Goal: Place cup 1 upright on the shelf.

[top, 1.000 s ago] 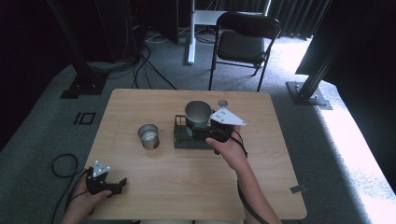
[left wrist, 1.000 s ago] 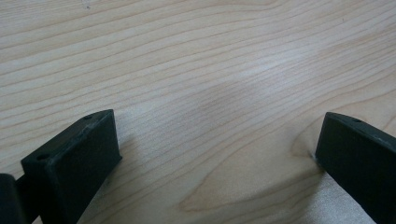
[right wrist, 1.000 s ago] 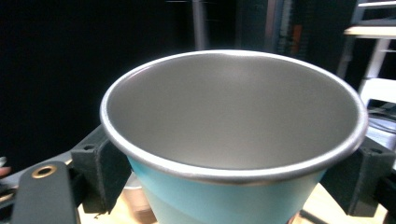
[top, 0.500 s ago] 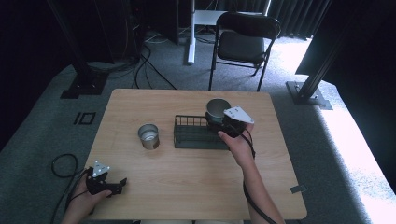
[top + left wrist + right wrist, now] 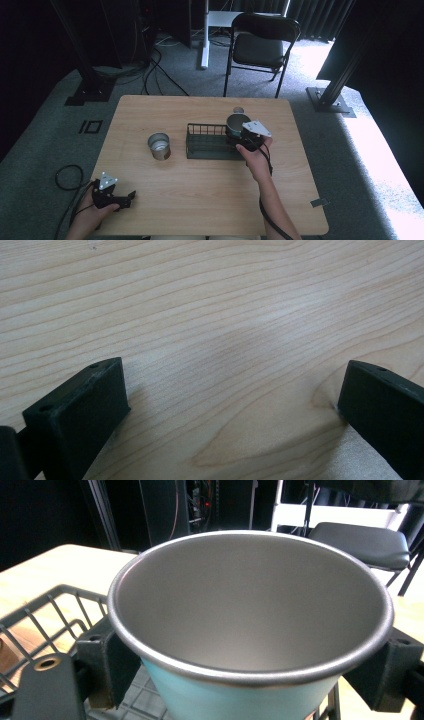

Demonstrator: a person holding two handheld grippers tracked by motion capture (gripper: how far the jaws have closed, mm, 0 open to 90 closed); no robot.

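We are looking at a lab or recording studio: a plain wooden surface [image 5: 210,200] stands on grey carpet [image 5: 45,145], ringed by black curtains [image 5: 320,15] and black metal rig posts [image 5: 345,65], with cables [image 5: 160,65] trailing across the floor and a folding chair [image 5: 262,47] behind.

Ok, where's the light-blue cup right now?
The light-blue cup is clamped in the right hand-held gripper, at the right end of the wire basket in the high view; the steel cup stands left of that.
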